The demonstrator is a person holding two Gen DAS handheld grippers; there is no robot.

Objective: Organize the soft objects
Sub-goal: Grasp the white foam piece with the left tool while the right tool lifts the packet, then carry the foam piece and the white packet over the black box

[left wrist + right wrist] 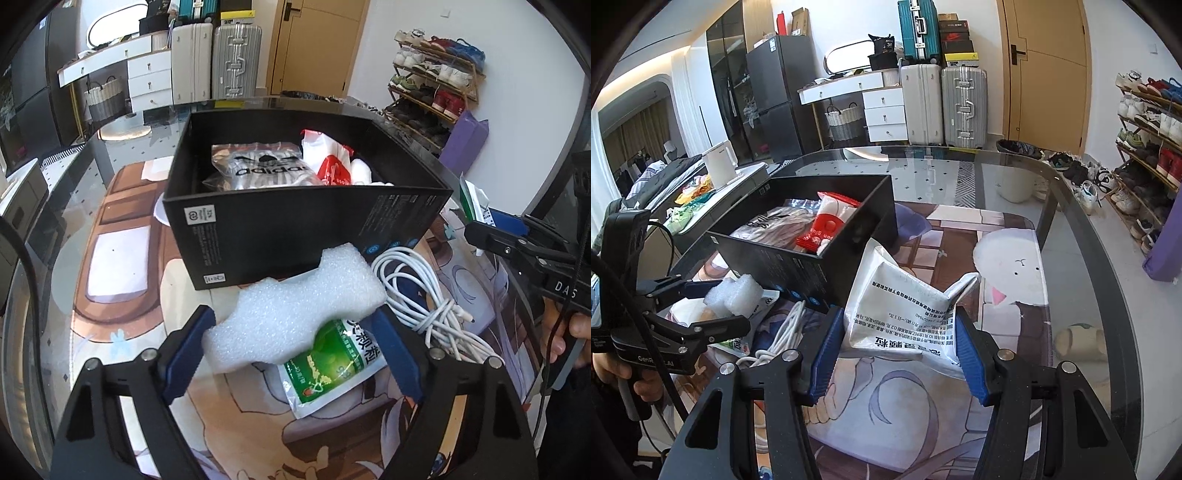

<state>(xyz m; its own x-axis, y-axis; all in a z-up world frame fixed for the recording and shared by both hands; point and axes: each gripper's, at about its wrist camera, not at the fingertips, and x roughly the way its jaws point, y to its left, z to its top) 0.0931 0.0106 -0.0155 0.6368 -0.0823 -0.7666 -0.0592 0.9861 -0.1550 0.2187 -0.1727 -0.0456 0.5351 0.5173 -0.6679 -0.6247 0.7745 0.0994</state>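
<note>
Blue-padded fingers of the left gripper (pixel 291 347) pinch a white foam block (pixel 295 310), held just above a green packet (pixel 328 365) that lies on the printed mat (pixel 122 314) near the table's front edge. Beside the packet, to the right, lies a coiled white cable (pixel 424 295). Behind the foam stands an open black box (pixel 280 229) on the mat, holding a clear Adidas bag (pixel 266 168) and a red-and-white pouch (pixel 332 166).

Seen from the right wrist, the right gripper (pixel 899 339) clamps a crumpled white packet (pixel 905 317), raised just right of the box's near corner. A hand (pixel 624 373) grips the left tool's handle at the far left.

The mat covers a glass table (pixel 1071 229). Beyond it stand white drawers (pixel 884 110), two suitcases (pixel 945 107), a wooden door (pixel 1045 70) and, at the right, a shoe rack (pixel 1148 136).
</note>
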